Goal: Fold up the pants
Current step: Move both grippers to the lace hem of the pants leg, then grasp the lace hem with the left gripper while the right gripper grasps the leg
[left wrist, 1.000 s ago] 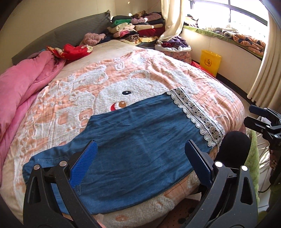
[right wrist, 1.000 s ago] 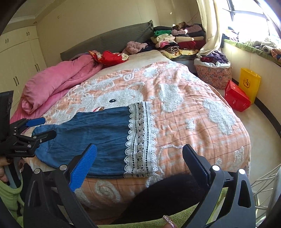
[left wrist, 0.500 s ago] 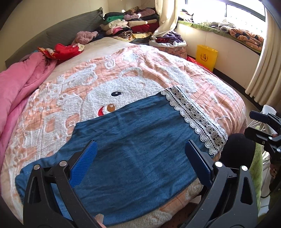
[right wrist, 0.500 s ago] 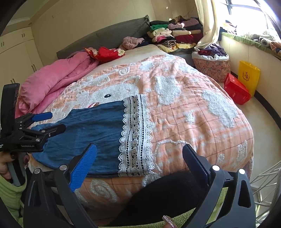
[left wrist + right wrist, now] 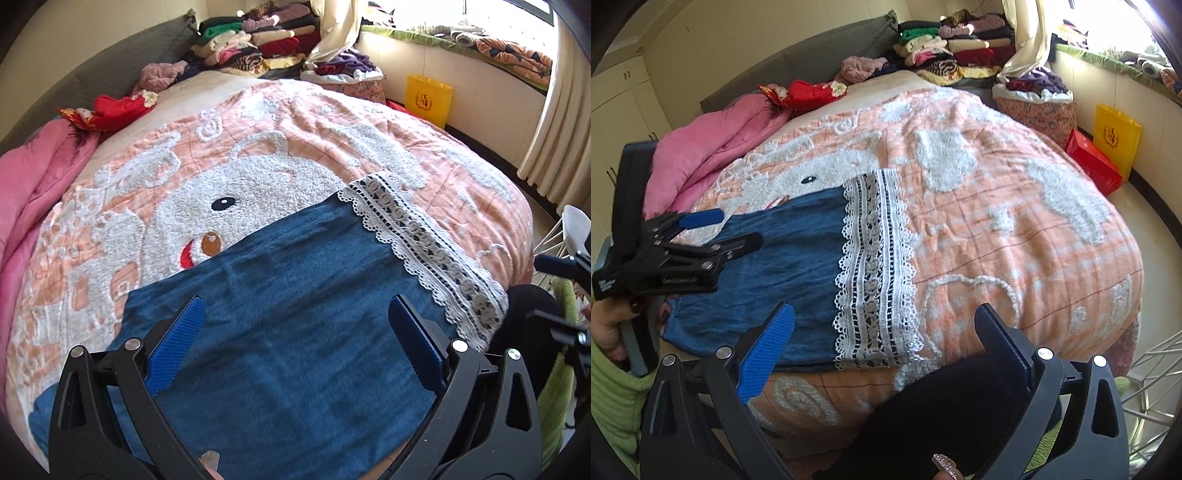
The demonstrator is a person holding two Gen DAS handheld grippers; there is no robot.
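Closer now, the left claw (image 5: 293, 339) hovers spread over the pants (image 5: 295, 314); right claw (image 5: 882, 347) spread beside them.

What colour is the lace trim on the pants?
White lace trim with dark openwork lines, clearest in the right wrist view.

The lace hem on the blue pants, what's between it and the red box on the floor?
In the right wrist view, only the peach bedspread lies between the lace hem and the red box.

Blue pants (image 5: 775, 266) with white lace hem (image 5: 875, 266) flat on peach bedspread (image 5: 1015, 229), left gripper (image 5: 738, 230) spread above pants, right gripper (image 5: 882, 339) wide apart nearest the camera
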